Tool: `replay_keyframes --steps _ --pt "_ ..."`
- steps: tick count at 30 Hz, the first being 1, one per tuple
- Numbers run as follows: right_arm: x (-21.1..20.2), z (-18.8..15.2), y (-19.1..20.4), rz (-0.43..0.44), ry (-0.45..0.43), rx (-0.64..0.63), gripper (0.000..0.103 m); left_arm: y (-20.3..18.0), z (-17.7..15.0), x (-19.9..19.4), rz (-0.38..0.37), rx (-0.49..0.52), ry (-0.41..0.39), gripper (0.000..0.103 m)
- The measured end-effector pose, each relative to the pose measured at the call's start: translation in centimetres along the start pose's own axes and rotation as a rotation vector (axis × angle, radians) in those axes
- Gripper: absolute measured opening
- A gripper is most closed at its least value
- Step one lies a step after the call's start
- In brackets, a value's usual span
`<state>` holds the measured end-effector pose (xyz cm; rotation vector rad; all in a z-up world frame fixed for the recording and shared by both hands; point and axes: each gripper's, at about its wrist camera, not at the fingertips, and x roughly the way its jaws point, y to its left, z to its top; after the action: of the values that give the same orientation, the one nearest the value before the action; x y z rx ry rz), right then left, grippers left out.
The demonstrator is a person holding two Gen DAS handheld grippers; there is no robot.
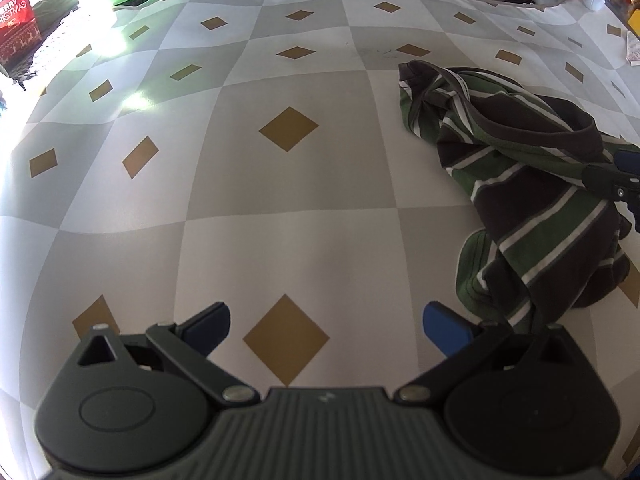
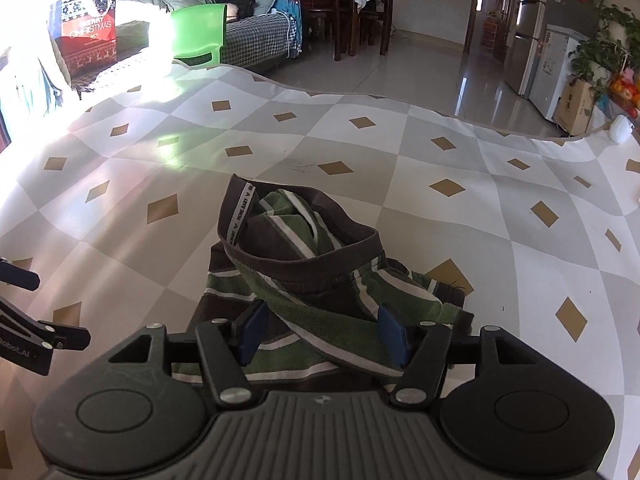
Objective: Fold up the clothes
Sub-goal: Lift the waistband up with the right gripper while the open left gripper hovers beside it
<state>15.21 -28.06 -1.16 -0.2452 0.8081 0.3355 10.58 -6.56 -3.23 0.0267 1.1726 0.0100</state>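
Observation:
A crumpled garment (image 2: 304, 248) with brown, green and white stripes and a brown ribbed hem lies on a checkered mat (image 2: 440, 200). My right gripper (image 2: 322, 332) hovers low over its near part and is open; a green fold lies between the blue pads without being pressed. In the left wrist view the garment (image 1: 532, 184) is at the right, with the right gripper's tip (image 1: 612, 184) over it. My left gripper (image 1: 326, 320) stands open and empty above bare mat (image 1: 280, 220), left of the garment. Its fingers (image 2: 24, 320) show at the left edge of the right wrist view.
The mat's wavy far edge (image 2: 360, 96) meets a glossy tiled floor. Beyond it stand a green plastic chair (image 2: 198, 32), a red Christmas bag (image 2: 86, 28), a dining table with chairs (image 2: 340, 0), a fridge (image 2: 532, 20) and a cardboard box (image 2: 576, 104).

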Motion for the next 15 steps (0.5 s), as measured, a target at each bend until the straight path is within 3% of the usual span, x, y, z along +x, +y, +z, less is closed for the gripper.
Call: replay_keyframes --steps 6,15 --pt "2.8 -0.9 0.7 -0.04 0.052 -0.064 0.061 0.3 -0.1 0.0 -0.006 -0.006 0.009 0.103" --pt "3.9 -1.0 -0.4 0.003 0.096 0.086 0.057 1.3 -0.2 0.1 -0.006 -0.026 0.018 0.103"
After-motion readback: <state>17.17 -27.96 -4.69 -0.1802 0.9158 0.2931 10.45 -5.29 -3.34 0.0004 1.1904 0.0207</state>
